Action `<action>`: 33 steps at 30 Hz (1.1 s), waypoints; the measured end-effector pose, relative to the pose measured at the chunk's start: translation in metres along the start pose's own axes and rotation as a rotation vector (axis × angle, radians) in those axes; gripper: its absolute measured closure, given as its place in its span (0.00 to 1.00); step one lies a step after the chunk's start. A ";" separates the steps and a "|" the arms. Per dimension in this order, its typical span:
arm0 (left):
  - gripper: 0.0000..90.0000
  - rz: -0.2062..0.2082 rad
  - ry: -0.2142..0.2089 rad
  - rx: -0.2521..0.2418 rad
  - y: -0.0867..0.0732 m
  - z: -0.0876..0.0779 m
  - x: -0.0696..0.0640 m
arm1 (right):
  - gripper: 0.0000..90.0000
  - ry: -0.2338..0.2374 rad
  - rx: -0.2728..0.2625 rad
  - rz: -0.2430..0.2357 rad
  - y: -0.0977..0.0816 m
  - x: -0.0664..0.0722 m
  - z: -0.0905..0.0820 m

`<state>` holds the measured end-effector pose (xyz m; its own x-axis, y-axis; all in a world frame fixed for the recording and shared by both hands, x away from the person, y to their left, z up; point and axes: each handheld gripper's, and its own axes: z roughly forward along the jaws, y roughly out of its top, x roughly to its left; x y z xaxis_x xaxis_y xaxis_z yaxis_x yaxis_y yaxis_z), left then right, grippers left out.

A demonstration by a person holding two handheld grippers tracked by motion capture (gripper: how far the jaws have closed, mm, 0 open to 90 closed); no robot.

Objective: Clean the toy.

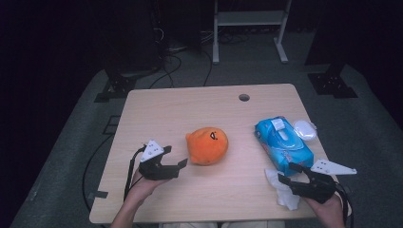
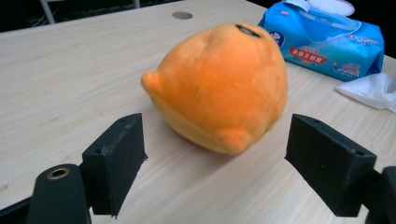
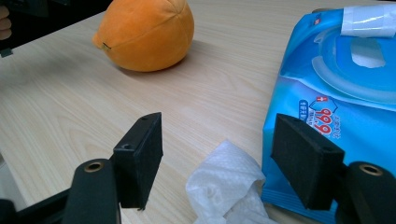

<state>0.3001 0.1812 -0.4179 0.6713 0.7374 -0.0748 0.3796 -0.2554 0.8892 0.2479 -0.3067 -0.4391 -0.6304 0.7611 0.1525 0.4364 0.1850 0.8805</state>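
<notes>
An orange plush toy (image 1: 207,145) with a small black face lies in the middle of the light wooden table (image 1: 199,104). My left gripper (image 1: 176,156) stands open just to its left, jaws pointing at it. In the left gripper view the toy (image 2: 219,84) sits just beyond the wide-apart jaws of that gripper (image 2: 222,163), and no pad touches it. My right gripper (image 1: 288,173) is open near the front right. A crumpled white wipe (image 3: 224,186) lies on the table between its jaws (image 3: 217,168), untouched. The blue wet-wipe pack (image 3: 336,93) lies beside the right jaw.
The blue pack (image 1: 283,145) lies at the right with its flap lid up, and a round white lid (image 1: 304,128) sits at its far side. A cable hole (image 1: 244,97) is near the table's far edge. A metal stand (image 1: 249,28) and cables are on the floor behind.
</notes>
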 end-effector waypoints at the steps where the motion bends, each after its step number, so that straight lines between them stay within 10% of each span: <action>1: 0.21 -0.005 0.004 0.001 -0.002 -0.001 0.000 | 0.36 0.000 0.002 0.001 0.000 0.000 0.000; 33: 0.15 -0.100 0.137 -0.041 -0.050 -0.027 0.018 | 0.36 0.005 -0.002 0.007 -0.005 -0.003 0.002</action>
